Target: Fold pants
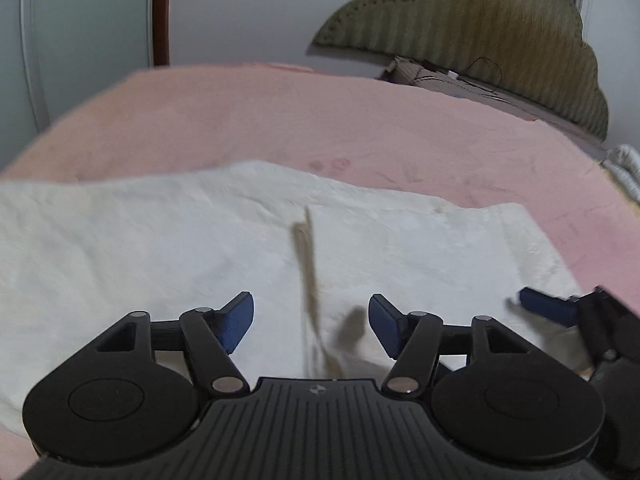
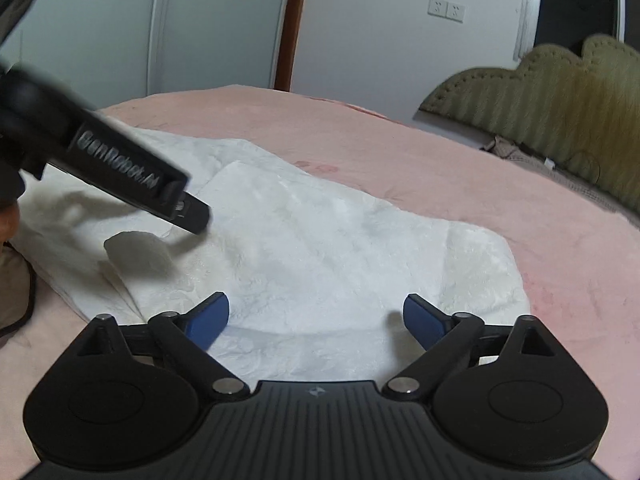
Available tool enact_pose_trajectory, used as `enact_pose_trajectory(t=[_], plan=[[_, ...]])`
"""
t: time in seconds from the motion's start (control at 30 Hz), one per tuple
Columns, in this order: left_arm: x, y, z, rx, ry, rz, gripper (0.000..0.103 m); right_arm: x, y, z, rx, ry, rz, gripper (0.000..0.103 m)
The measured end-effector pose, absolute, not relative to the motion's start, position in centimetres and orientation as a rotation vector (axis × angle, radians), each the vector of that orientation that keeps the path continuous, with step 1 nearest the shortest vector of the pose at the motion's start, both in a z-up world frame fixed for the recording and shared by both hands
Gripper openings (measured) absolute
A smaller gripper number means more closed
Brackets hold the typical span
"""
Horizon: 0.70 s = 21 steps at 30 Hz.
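Observation:
The white pants (image 1: 160, 248) lie folded and flat on a pink bedsheet (image 1: 280, 120). My left gripper (image 1: 311, 314) hovers just above the cloth, open, with nothing between its blue pads. A blue finger (image 1: 548, 306) of the other gripper pokes in at the right edge of the left wrist view. In the right wrist view the pants (image 2: 320, 240) spread ahead, with a smaller folded layer on top. My right gripper (image 2: 316, 314) stands open wide over their near edge, holding nothing. The left gripper (image 2: 192, 216) slants in from the upper left, blurred, above the cloth.
An olive padded headboard (image 2: 560, 92) stands at the right, with a cardboard box (image 1: 460, 84) and cables at its foot. Behind the bed are a pale wall, a brown door frame (image 2: 294, 24) and two wall sockets (image 2: 446, 10). Dark-edged fabric (image 2: 16, 292) lies at the left edge.

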State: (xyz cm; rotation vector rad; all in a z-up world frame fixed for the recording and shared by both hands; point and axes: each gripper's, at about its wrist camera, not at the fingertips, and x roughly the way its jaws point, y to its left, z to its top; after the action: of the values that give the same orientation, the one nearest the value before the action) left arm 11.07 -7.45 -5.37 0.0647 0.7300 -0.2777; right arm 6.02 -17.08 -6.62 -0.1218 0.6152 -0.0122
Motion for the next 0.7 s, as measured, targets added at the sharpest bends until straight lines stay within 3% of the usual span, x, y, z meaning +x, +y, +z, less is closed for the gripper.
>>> enact_pose_trajectory(t=[0.17, 0.3, 0.4, 0.7], plan=[[10.9, -7.3, -6.5, 0.156, 0.713, -0.23, 0.075, 6.3, -18.0, -6.4, -0.053, 0.636, -0.017, 0.103], [10.9, -7.1, -7.5, 0.174, 0.677, -0.188, 0.095, 6.7, -18.1, -6.4, -0.052, 0.636, -0.019, 0.103], [10.7, -7.1, -7.9, 0.189, 0.645, -0.169, 0.103, 6.7, -18.1, -6.4, -0.044, 0.638, -0.017, 0.103], [10.2, -6.3, -8.6, 0.133, 0.618, -0.179, 0.103, 6.7, -18.2, -6.5, -0.034, 0.64, -0.015, 0.103]])
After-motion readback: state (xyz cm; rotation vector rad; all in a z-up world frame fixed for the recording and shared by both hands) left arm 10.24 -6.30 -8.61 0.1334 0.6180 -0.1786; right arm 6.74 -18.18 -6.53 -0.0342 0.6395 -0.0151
